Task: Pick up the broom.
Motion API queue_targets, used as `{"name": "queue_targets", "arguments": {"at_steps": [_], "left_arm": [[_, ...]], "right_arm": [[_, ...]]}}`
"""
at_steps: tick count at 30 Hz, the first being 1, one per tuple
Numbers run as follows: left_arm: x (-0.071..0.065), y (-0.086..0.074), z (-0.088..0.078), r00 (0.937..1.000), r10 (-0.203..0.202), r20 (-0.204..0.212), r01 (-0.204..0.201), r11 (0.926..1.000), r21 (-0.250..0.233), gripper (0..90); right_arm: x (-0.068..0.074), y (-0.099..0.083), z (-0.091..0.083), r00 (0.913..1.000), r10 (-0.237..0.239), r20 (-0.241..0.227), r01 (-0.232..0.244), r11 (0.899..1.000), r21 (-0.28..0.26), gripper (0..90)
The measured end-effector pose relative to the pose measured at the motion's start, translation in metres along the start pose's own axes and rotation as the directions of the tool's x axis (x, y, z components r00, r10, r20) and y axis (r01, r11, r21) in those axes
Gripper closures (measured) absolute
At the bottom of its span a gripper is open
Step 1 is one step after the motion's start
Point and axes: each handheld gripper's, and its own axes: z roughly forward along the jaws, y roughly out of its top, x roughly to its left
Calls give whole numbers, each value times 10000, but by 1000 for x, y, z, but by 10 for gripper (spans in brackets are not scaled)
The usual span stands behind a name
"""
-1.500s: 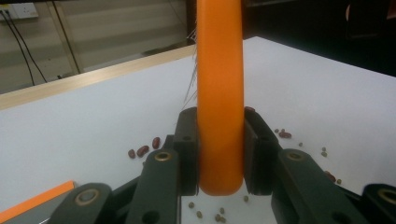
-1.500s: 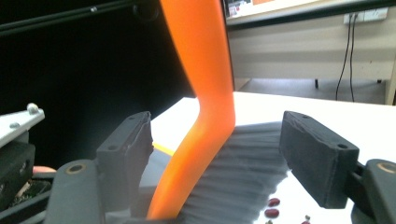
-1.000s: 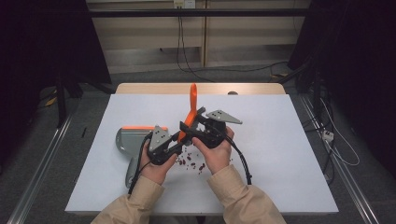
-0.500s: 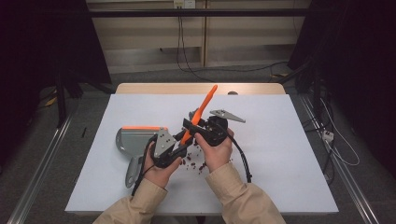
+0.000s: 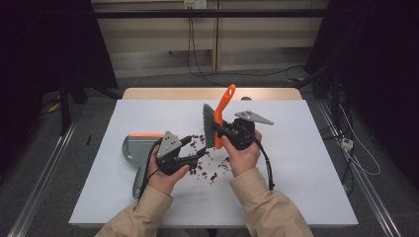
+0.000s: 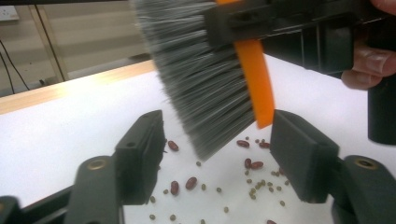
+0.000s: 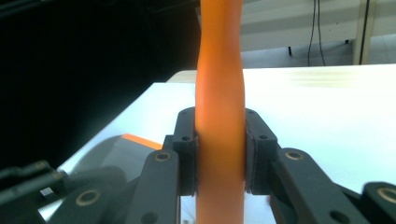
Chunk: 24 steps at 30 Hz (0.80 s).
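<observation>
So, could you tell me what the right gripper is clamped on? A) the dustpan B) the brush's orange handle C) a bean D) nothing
B: in the right gripper view, the right gripper has both jaws pressed against the brush's orange handle.

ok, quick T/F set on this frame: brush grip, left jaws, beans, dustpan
1. The right gripper is clamped on the orange brush handle. True.
2. The left gripper holds the brush. False: its jaws have just been opening and stand apart with nothing pressed between them.
3. The beans lie in the dustpan. False: they are scattered on the white table.
4. The dustpan lies to the left of the beans in the high view. True.
</observation>
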Motion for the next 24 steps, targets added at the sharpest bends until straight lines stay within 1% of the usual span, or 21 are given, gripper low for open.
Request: {"name": "queue_targets", "arguments": {"at_steps": [1, 3, 4, 5, 7, 10, 11, 12, 15, 16, 21, 24], "left_arm": [[1, 1, -1, 10000, -59, -9, 59, 10000, -36, 310], [3, 3, -2, 10000, -36, 7, 36, 10000, -25, 263], [3, 3, -3, 10000, -29, -4, 29, 10000, -43, 251], [4, 3, -4, 10000, -16, 23, 16, 10000, -64, 247], [6, 4, -4, 9999, -39, 151, 40, 10000, -61, 231], [9, 5, -6, 9994, -107, 339, 109, 9999, -40, 194], [10, 5, -7, 9995, -102, 312, 104, 9999, -42, 189], [11, 6, -8, 9993, -75, 369, 76, 10000, -25, 182], [15, 8, -12, 9989, -114, 459, 118, 9999, -99, 163], [16, 8, -13, 9987, -144, 485, 151, 9998, -140, 153], [25, 10, -22, 9973, -358, 642, 362, 9993, -55, 108], [31, 9, -28, 9973, -329, 652, 336, 9994, -101, 91]], "right_arm": [[-3, 1, -2, 10000, -44, 8, 44, 10000, 79, 711], [-10, 3, -6, 9998, -174, 25, 174, 9997, 179, 711], [-14, 4, -8, 9995, -328, 45, 327, 9991, 265, 711], [-16, 4, -10, 9993, -378, 52, 377, 9989, 292, 711], [-22, 6, -14, 9982, -561, 191, 553, 9976, 407, 711], [-31, 7, -22, 9977, -632, 240, 621, 9972, 407, 711], [-33, 8, -24, 9970, -709, 321, 694, 9965, 456, 711], [-36, 9, -26, 9959, -820, 372, 801, 9955, 503, 711], [-44, 9, -31, 9959, -806, 405, 776, 9945, 706, 710], [-46, 9, -33, 9951, -889, 429, 854, 9933, 780, 710], [-56, 8, -40, 9944, -963, 424, 918, 9909, 981, 710], [-61, 8, -43, 9937, -1015, 480, 953, 9885, 1175, 710]]}}
